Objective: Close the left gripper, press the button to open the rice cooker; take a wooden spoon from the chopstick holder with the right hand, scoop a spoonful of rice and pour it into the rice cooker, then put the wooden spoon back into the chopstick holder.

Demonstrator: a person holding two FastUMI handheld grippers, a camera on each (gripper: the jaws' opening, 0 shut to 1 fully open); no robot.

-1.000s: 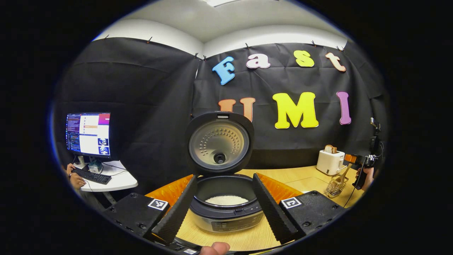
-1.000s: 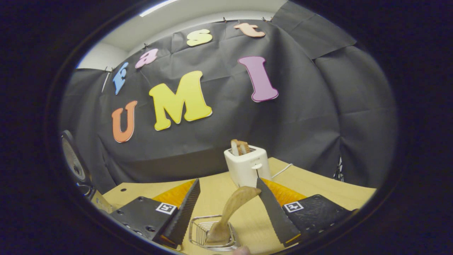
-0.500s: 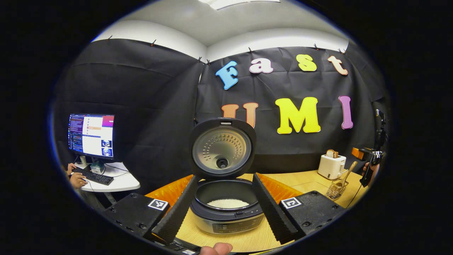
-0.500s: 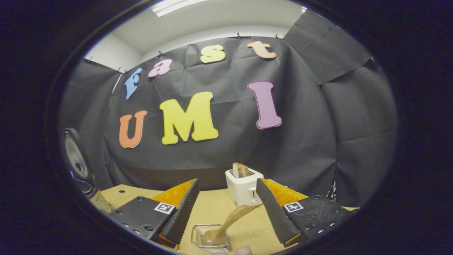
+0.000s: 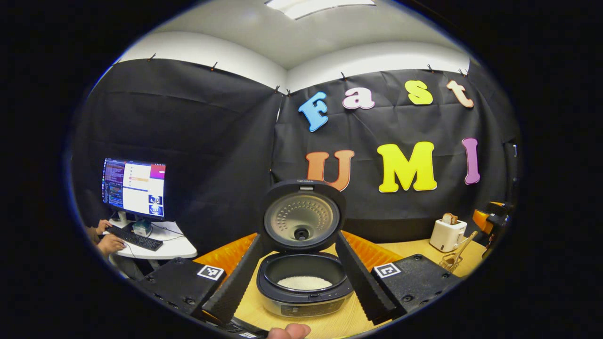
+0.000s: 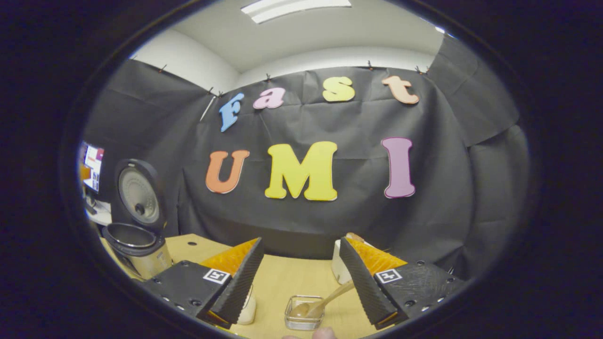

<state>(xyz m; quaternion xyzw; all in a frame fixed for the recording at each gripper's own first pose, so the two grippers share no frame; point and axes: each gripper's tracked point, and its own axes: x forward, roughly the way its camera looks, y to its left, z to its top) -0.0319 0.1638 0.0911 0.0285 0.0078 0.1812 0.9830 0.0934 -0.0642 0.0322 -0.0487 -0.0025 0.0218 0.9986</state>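
Hanging spread and empty, the right gripper (image 6: 299, 278) holds back from the table, jaws wide apart with nothing between them. Just beyond its fingertips and a little lower, the wooden spoon (image 6: 325, 303) leans in the chopstick holder (image 6: 301, 320), bowl down, handle slanting up toward the right-hand finger, so I'd say the spoon's trip is done. The white toaster (image 6: 337, 268) peeks out behind that same finger. Over on the other side, the left gripper (image 5: 297, 278) is parted too, gripping nothing, and it frames the rice cooker (image 5: 304, 289) squarely between its fingers. The lid (image 5: 301, 220) stands upright behind the pot, which is why the white rice (image 5: 304, 282) inside lies in plain sight. Far off to the left of those jaws, a person's hand (image 5: 110, 243) rests at a keyboard (image 5: 136, 239) under a monitor (image 5: 135, 188).
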